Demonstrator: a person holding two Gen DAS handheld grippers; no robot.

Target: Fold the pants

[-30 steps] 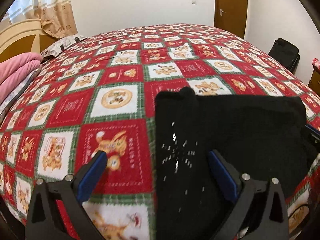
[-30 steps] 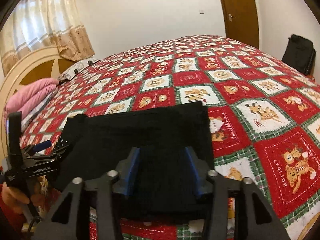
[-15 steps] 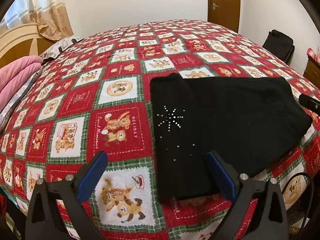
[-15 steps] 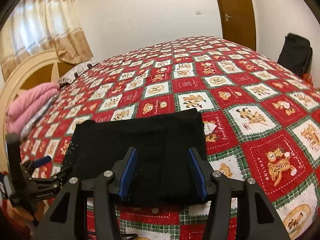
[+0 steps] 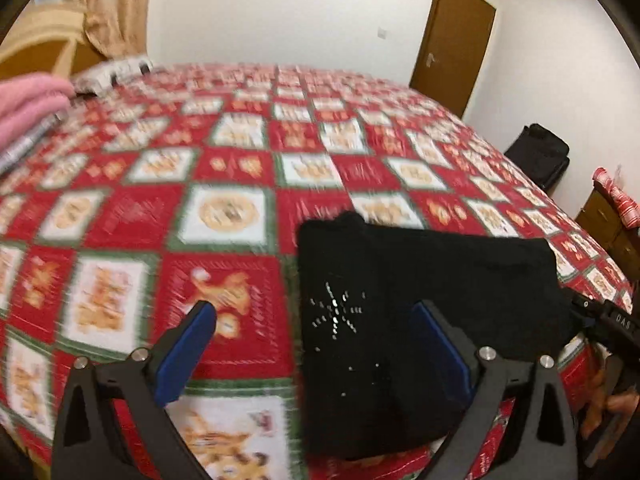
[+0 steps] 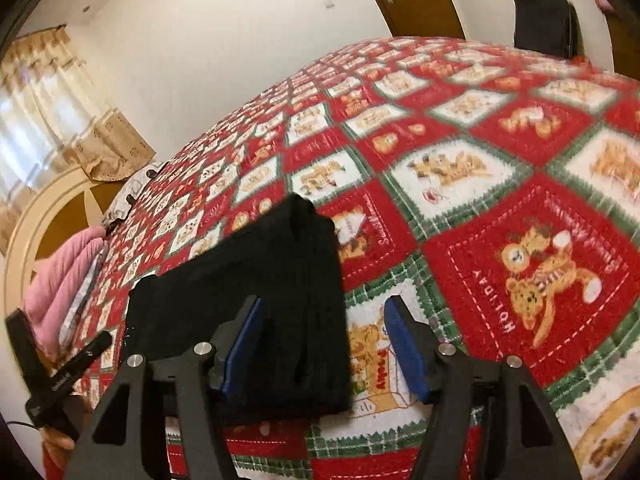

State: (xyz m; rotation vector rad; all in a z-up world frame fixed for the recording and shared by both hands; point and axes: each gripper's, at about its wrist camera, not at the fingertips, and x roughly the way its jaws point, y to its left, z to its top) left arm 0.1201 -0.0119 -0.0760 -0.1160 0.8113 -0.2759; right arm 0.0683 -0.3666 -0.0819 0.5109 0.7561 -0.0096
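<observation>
Left hand-held gripper [image 5: 316,330]: jaws spread wide, nothing held, blue pads clear of the cloth; right hand-held gripper [image 6: 324,342]: jaws parted and just been widening, gripping nothing, its left pad over the pants' near edge, its right pad over bare quilt; folded black pants [image 5: 420,312] lie flat at the near edge of the bed [image 5: 240,168], a rhinestone star at their 9 o'clock side; pink bedding [image 5: 28,104] at 10 o'clock; brown door [image 5: 452,36] at 1 o'clock beyond.
</observation>
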